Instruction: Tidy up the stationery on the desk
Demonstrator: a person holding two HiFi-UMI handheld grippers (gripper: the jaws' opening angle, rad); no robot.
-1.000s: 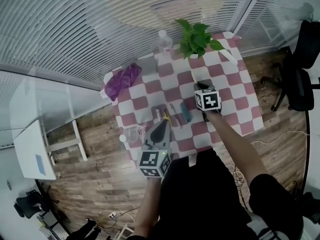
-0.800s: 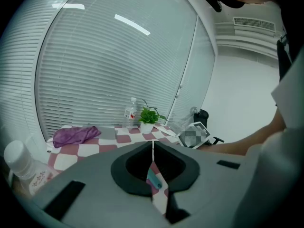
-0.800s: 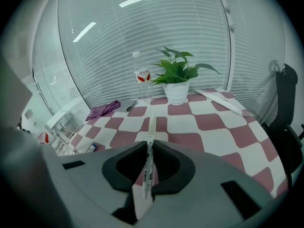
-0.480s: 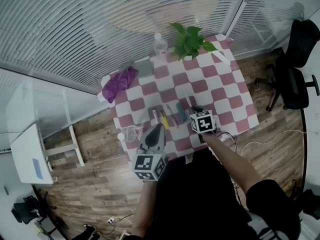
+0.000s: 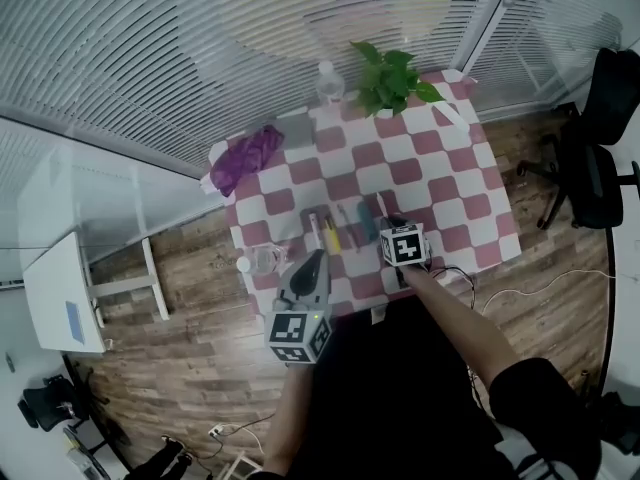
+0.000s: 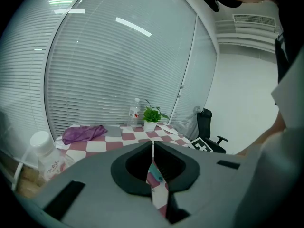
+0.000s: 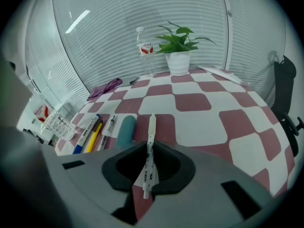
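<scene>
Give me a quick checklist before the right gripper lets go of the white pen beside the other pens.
1. Grip: right gripper has its jaws closed on the white pen: ok.
2. Landing spot: the checkered tablecloth right of the teal case is bare: ok.
3. Alignment: the white pen runs roughly parallel to the teal case, apart from it: ok.
4. White pen resting on the tablecloth: cannot tell.
5. Left gripper shut, nothing held, away from the white pen: ok.
</scene>
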